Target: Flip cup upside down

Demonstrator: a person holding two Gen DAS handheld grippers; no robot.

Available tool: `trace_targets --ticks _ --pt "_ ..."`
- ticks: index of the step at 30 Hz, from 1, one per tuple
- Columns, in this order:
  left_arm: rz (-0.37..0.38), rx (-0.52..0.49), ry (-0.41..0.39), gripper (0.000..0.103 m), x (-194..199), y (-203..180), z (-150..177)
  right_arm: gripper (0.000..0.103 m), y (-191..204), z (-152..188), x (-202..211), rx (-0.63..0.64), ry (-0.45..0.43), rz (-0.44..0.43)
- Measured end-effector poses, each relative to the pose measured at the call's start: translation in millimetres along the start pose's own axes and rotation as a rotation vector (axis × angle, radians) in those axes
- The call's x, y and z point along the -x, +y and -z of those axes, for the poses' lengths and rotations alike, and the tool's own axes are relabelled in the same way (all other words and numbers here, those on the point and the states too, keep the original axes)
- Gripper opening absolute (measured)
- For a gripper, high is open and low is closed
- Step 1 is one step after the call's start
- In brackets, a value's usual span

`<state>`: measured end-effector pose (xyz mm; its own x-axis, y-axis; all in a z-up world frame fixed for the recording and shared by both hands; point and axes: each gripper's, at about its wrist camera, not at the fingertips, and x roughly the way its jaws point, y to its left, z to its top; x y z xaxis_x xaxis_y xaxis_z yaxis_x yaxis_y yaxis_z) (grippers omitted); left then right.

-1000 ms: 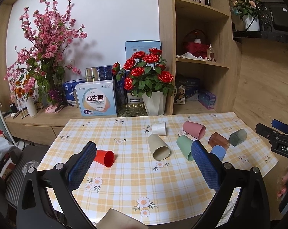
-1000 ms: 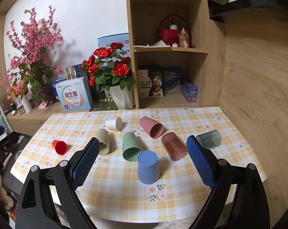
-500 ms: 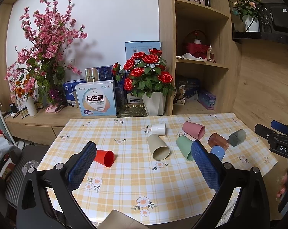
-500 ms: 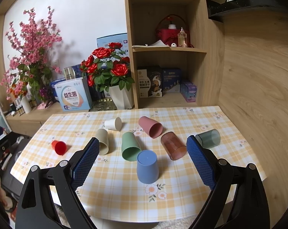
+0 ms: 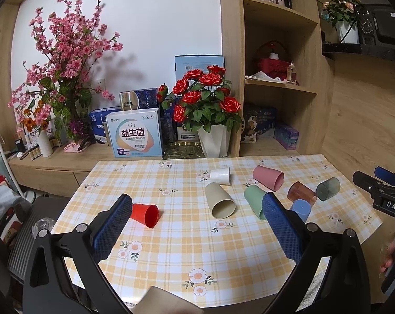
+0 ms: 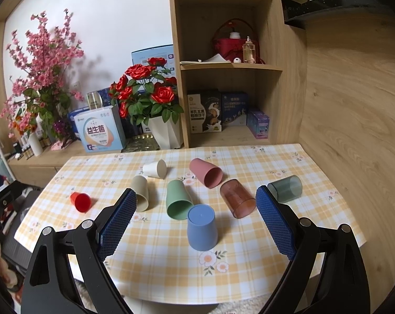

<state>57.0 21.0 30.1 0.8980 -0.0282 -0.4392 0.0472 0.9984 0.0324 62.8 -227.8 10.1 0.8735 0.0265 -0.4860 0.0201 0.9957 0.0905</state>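
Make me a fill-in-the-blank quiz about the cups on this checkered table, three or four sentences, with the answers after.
1. The only cup already standing upside down is the ____ one.
2. The red cup lies on its ____.
3. The right gripper is ____, holding nothing.
4. Counting every cup on the table, there are ____.

Answers: blue; side; open; eight

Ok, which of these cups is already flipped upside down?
The blue cup, nearest the right gripper: it stands on its rim, base up. The other seven cups lie on their sides on the table.
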Motion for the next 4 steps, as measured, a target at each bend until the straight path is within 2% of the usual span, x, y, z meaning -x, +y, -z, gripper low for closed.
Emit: trace_targets --ticks 4 --pt "-0.002 0.001 0.001 0.097 -0.4 -0.4 0.2 0.089 -0.2 0.4 0.1 0.000 0.001 0.000"
